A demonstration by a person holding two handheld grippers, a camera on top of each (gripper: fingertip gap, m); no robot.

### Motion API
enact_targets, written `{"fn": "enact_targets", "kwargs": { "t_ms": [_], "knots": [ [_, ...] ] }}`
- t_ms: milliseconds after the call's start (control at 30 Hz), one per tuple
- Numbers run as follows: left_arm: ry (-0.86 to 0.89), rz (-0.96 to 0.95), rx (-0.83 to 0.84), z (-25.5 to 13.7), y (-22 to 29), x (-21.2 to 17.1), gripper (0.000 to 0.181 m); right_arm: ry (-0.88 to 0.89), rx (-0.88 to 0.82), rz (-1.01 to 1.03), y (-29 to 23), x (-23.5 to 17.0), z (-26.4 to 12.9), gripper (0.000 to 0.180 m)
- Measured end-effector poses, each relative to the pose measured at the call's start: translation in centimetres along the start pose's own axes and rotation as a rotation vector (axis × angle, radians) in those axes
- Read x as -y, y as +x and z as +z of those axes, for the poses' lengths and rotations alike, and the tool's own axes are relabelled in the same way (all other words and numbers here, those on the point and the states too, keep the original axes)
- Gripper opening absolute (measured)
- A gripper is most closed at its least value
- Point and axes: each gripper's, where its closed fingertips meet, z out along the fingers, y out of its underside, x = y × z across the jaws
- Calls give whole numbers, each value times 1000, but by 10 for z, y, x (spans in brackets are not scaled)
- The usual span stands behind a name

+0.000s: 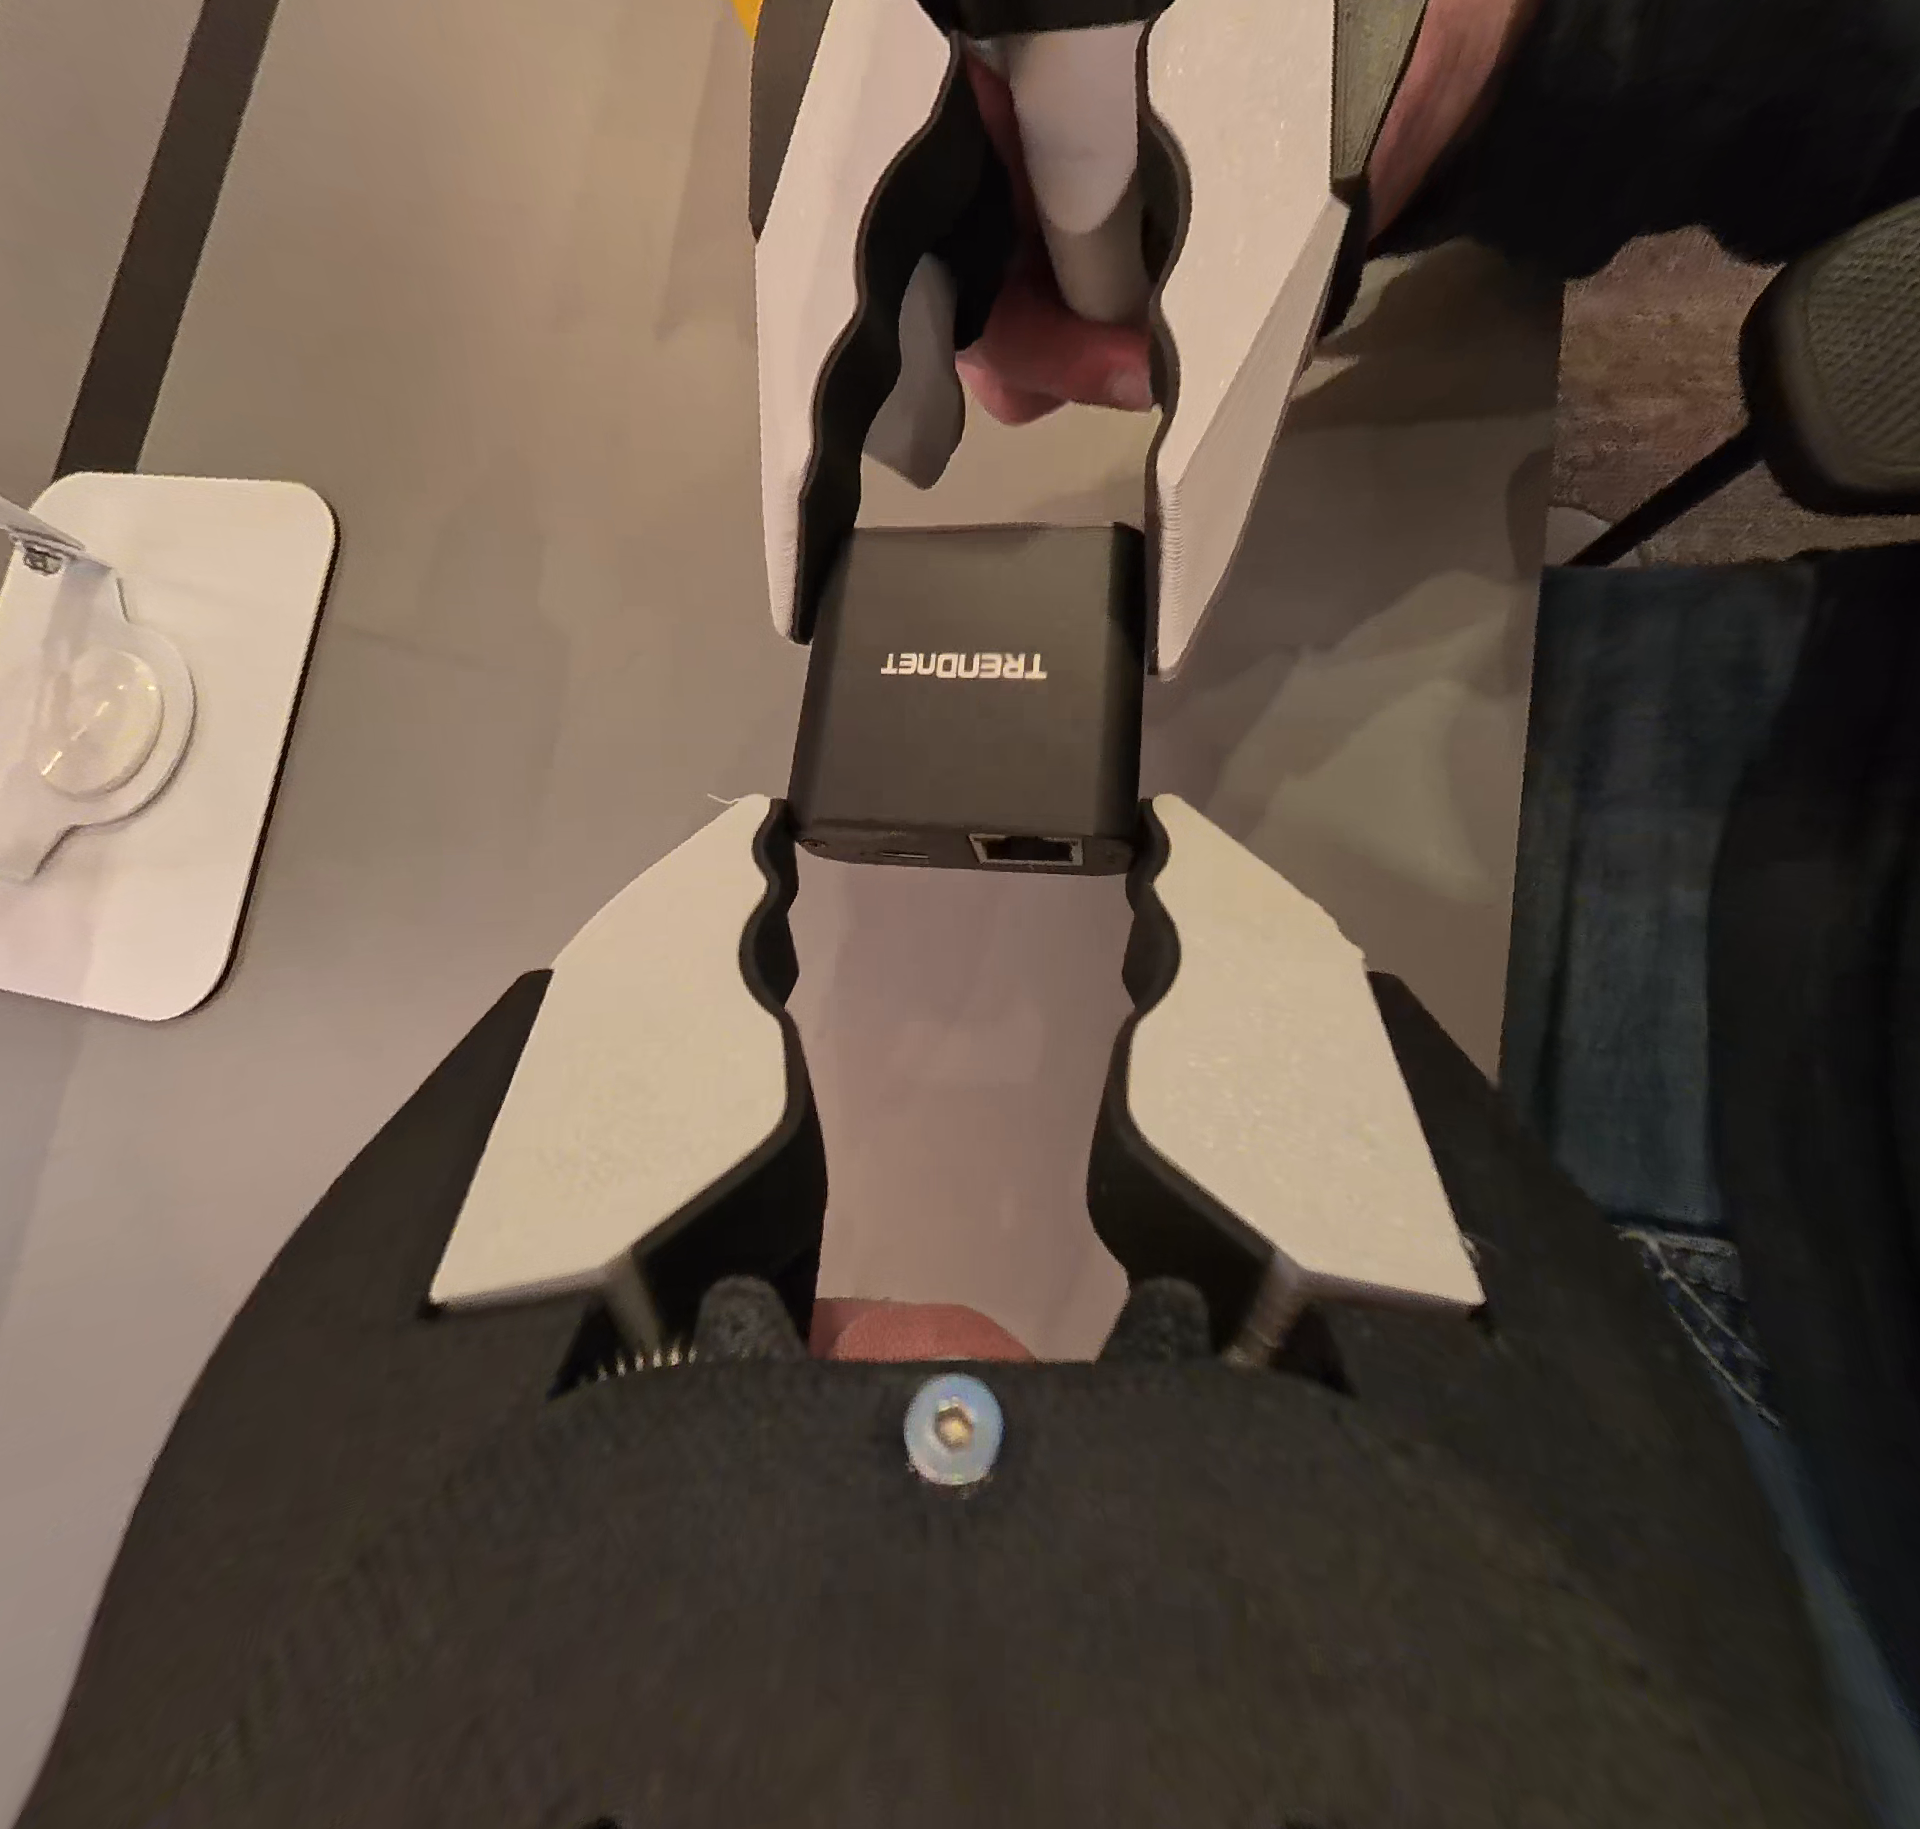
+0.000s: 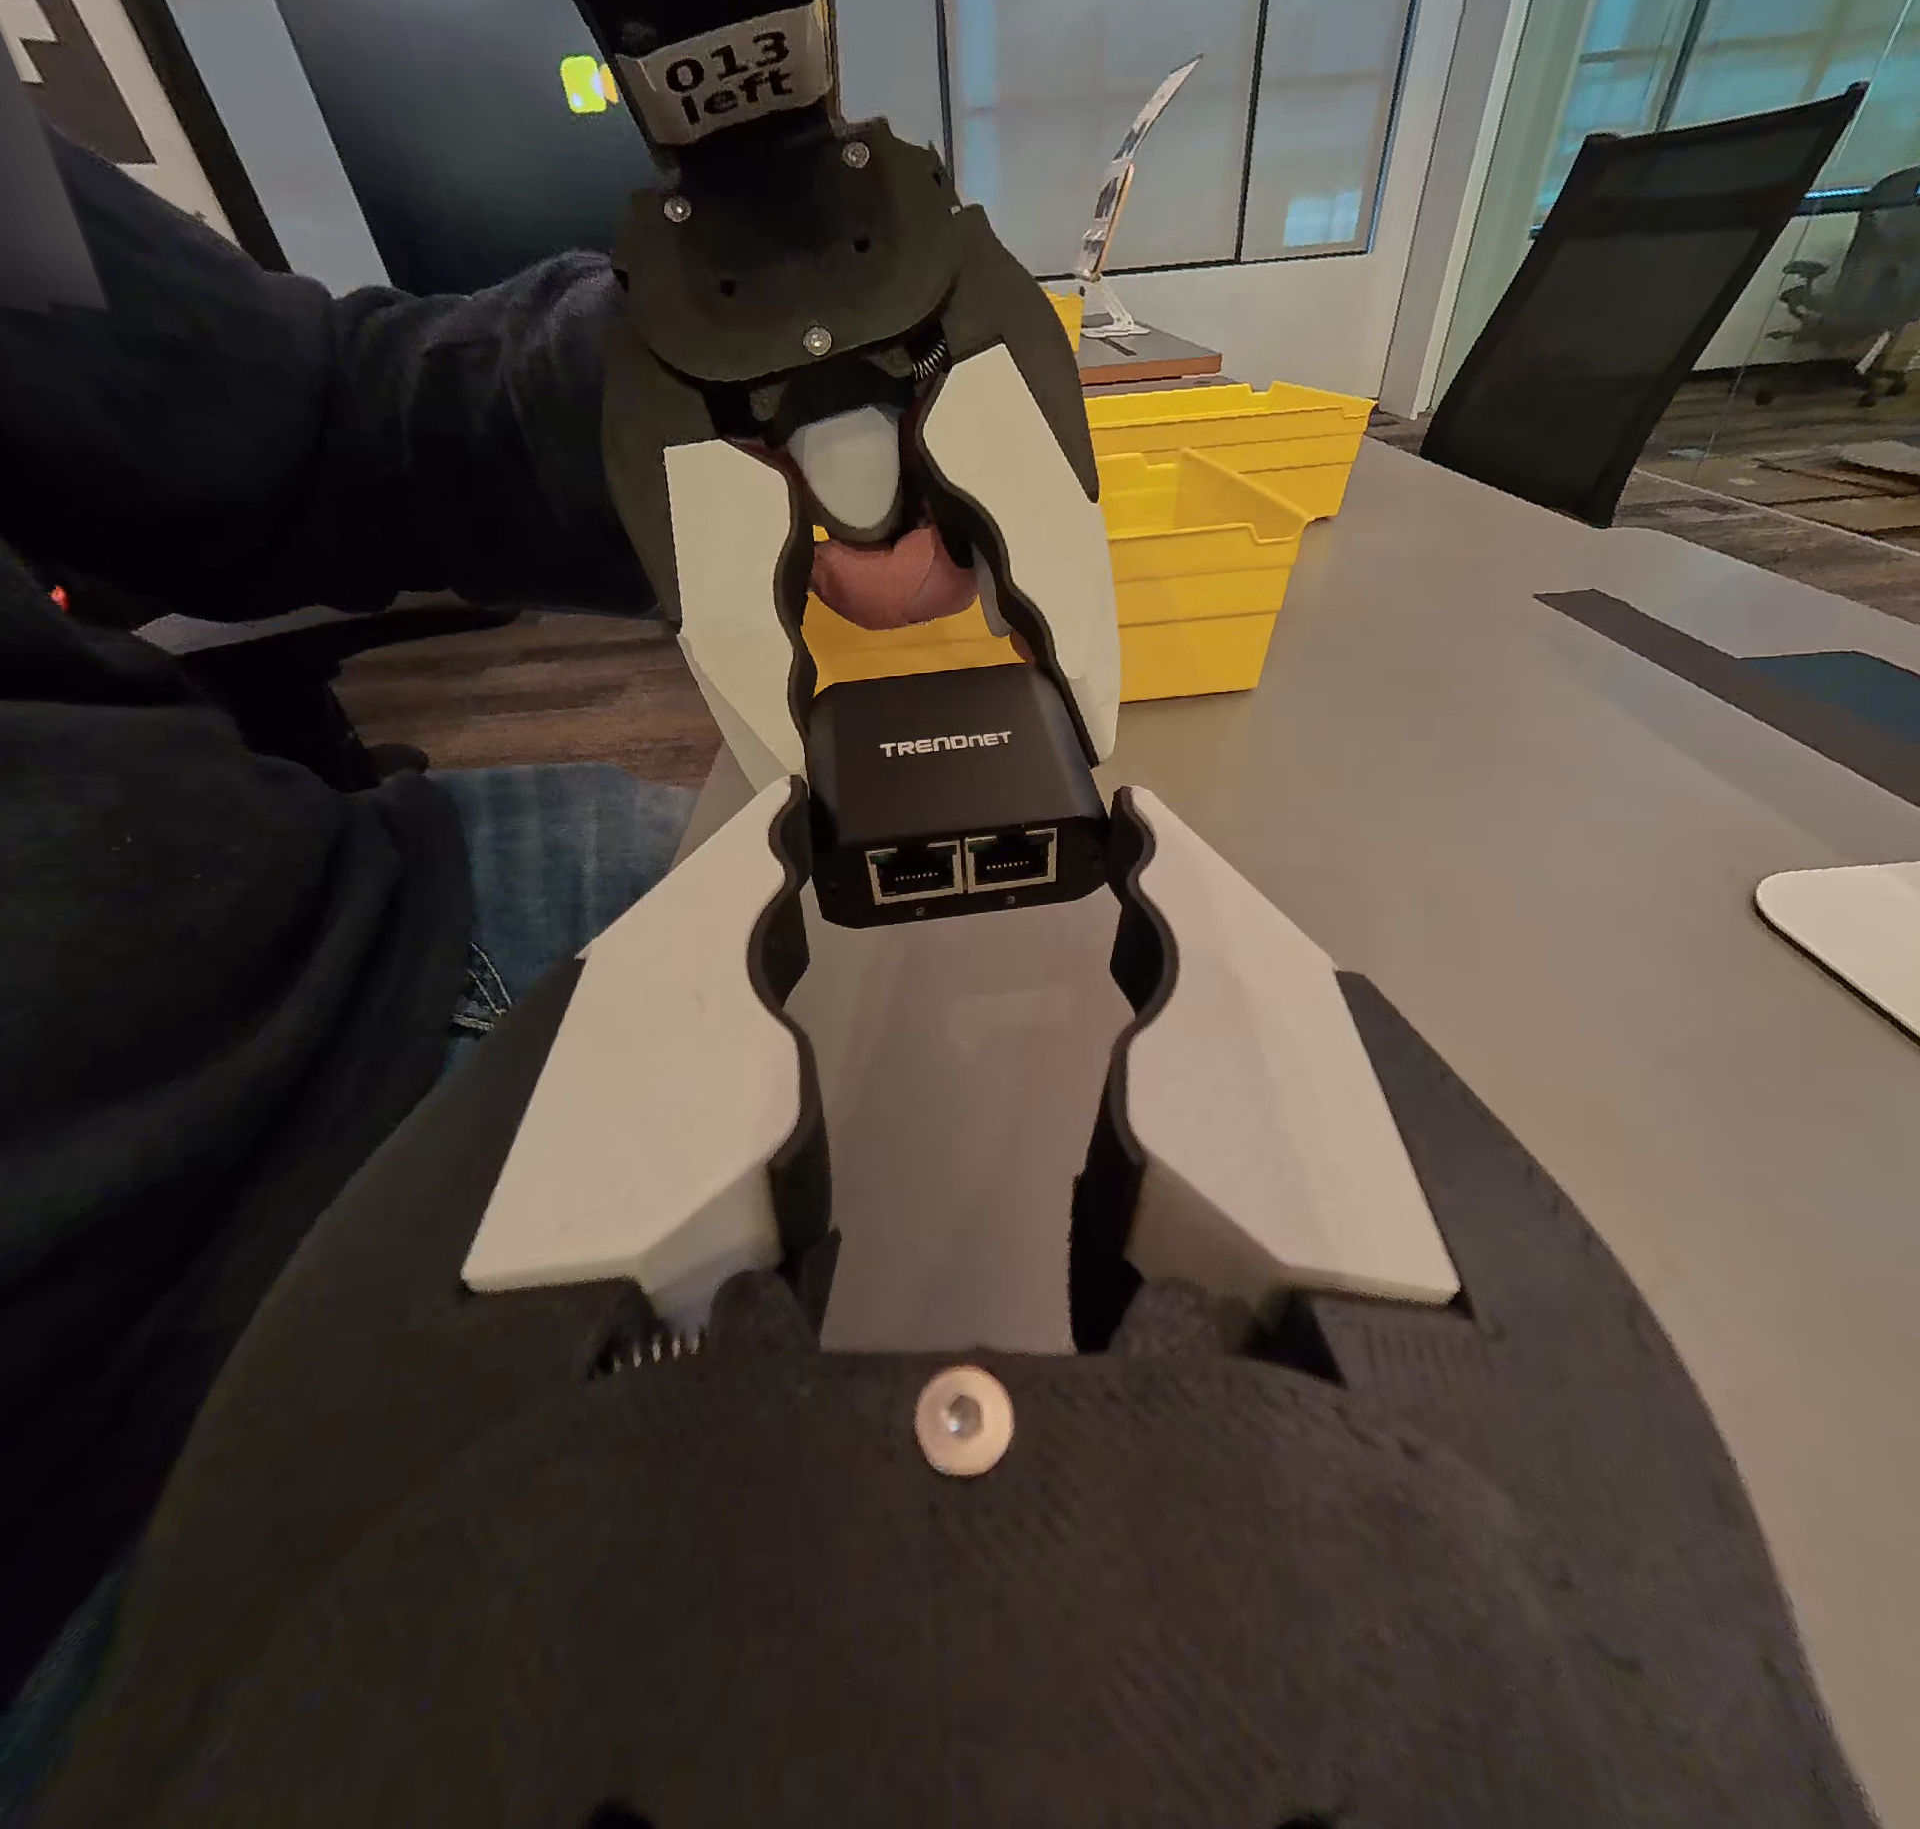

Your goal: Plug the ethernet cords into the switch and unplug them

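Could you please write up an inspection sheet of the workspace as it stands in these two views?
Surface: grey table, mostly bare.
Job's things: black switch, held up between both grippers; two ports on one end and one on the other, all empty.
Clutter: white mat with a clear plastic piece on it; yellow bins at the far edge.
Grippers: left gripper and right gripper each have their fingers closed on opposite ends of the switch.
Cables: nothing seen.
Surroundings: black chair, glass partitions, dark screen; a person's dark sleeve and jeans.
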Motion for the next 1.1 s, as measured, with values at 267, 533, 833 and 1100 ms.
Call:
{"fn": "enact_targets", "kwargs": {
  "t_ms": [267,533,833,1100],
  "knots": [
    [150,-68,-12,-5,4,13,61,4,11,-11,-2,2,-1,55],
    [278,-159,13,-15,4,29,62,107,32,18,-4,13,-9,55],
    [165,538,494,-24,4,44,54,109,134,113,-12,21,-15,55],
    [172,745,593,-20,11,52,25,119,200,175,-19,26,-16,56]
  ]
}}
